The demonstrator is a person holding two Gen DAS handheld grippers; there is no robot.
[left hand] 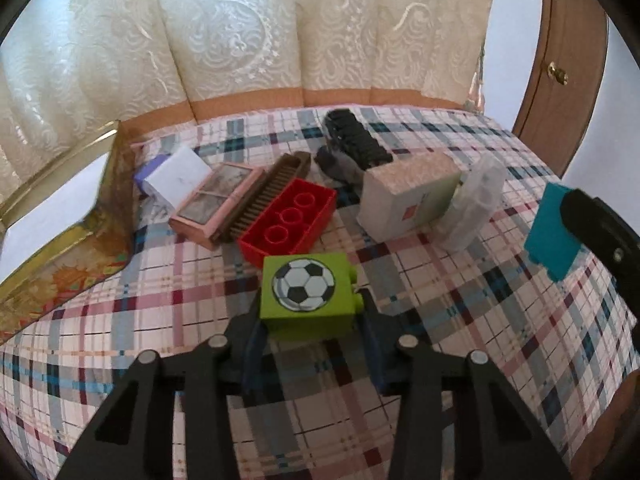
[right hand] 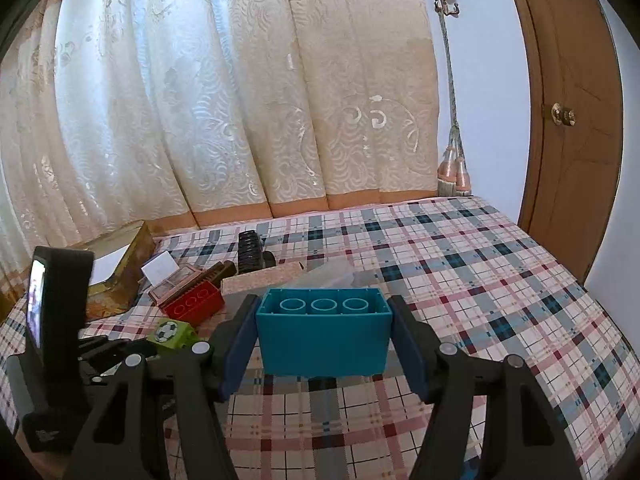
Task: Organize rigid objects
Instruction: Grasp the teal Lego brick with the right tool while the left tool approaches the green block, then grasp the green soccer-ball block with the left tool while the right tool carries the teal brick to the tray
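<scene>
A plaid cloth [left hand: 480, 320] in pink, grey and teal covers the work surface and fills the lower half of both views. Behind it, across the upper frame, hangs a cream embossed curtain [left hand: 260, 32] with an orange hem; a brown wooden door [right hand: 572, 120] with a brass knob stands at the right edge, and a tasselled tie-back cord [right hand: 452, 120] hangs beside it.

In the left wrist view, the left gripper [left hand: 310, 322] enters from the bottom centre, angled downward. Its jaws are closed against the sides of a lime-green plastic brick printed with a football [left hand: 306, 290]. Above it lies a red plastic brick [left hand: 288, 220], hollow side up, touching a brown comb [left hand: 266, 192] and a pink framed case [left hand: 218, 204]. A gold decorated tin [left hand: 60, 240] occupies the left edge. A speckled cardboard box [left hand: 408, 196] with a small red mark, illegible, sits centre right beside a translucent plastic case [left hand: 476, 204].

In the right wrist view, the right gripper [right hand: 324, 336] rises from the bottom centre, holding a teal plastic brick [right hand: 324, 340] between its blue pads, the brick's hollow side up and clear of the cloth. No writing can be read.
</scene>
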